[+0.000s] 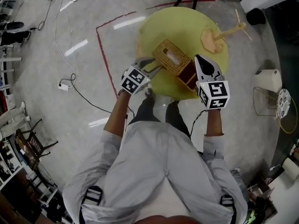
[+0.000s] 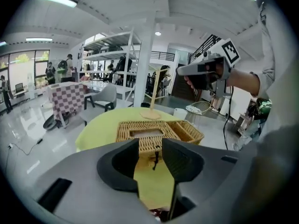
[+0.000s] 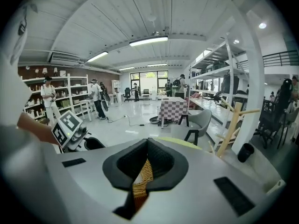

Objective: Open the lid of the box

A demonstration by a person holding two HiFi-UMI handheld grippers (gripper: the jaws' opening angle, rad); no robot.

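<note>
A woven wicker box (image 1: 172, 56) stands near the front edge of the round yellow-green table (image 1: 187, 20). Its top panel has a rectangular slot (image 2: 145, 133), and a dark red-lined open part (image 1: 188, 76) shows at its right. My left gripper (image 1: 156, 65) is open at the box's near-left end. A small dark clasp (image 2: 155, 159) hangs between its jaws, apart from the pads. My right gripper (image 1: 196, 58) is at the box's right side, shut on a wicker edge (image 3: 142, 177); I cannot tell whether that edge is lid or wall.
A wooden stand with a flat hexagonal base (image 1: 213, 39) rises at the table's far right. On the floor at the right are a white bin (image 1: 268, 80) and a wire basket (image 1: 264, 101). Cables (image 1: 70, 85) and a red tape line (image 1: 105, 55) lie at the left.
</note>
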